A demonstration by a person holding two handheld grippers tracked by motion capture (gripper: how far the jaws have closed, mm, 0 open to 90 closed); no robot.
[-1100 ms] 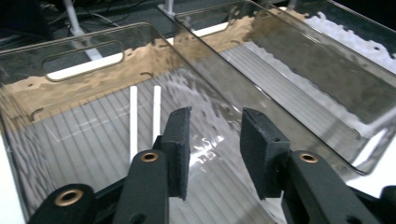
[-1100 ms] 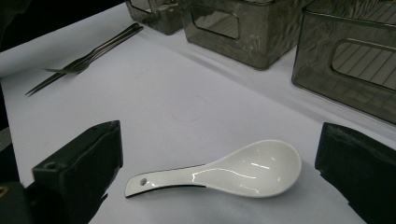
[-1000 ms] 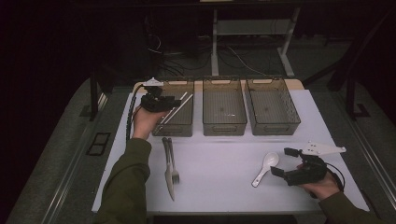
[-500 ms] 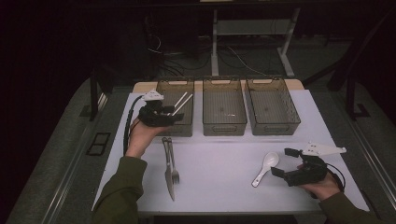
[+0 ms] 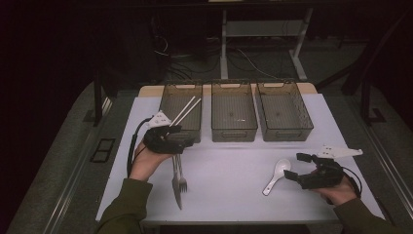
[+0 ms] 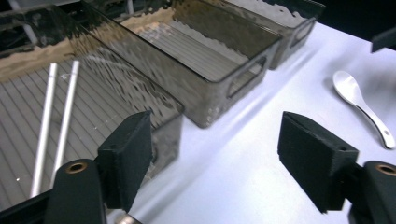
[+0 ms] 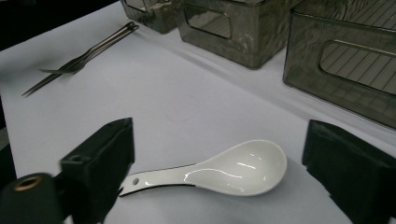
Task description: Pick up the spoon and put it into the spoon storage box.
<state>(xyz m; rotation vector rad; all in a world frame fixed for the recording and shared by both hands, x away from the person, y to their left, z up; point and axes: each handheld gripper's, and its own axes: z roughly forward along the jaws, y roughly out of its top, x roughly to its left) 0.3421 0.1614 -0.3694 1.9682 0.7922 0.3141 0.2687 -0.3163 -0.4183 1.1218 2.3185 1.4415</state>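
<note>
Dark room, white counter (image 5: 234, 195), three bins. Spoon (image 7: 219, 171) lay on counter between right gripper (image 7: 224, 186) jaws, which had just been narrowing, not yet touching. Looked ceramic: stiff, slippery, breakable; handle best hold. Left gripper (image 6: 215, 158) had just been opening, empty, chopsticks (image 6: 53, 126) in bin.

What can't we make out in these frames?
- Fork and knife handles: high view, hidden under the left gripper.
- Chopsticks near ends: left gripper view, hidden behind its jaw.
- Middle bin: high view, a small glint inside, too small to tell.
- Spoon handle tip: right gripper view, hidden behind its jaw.
</note>
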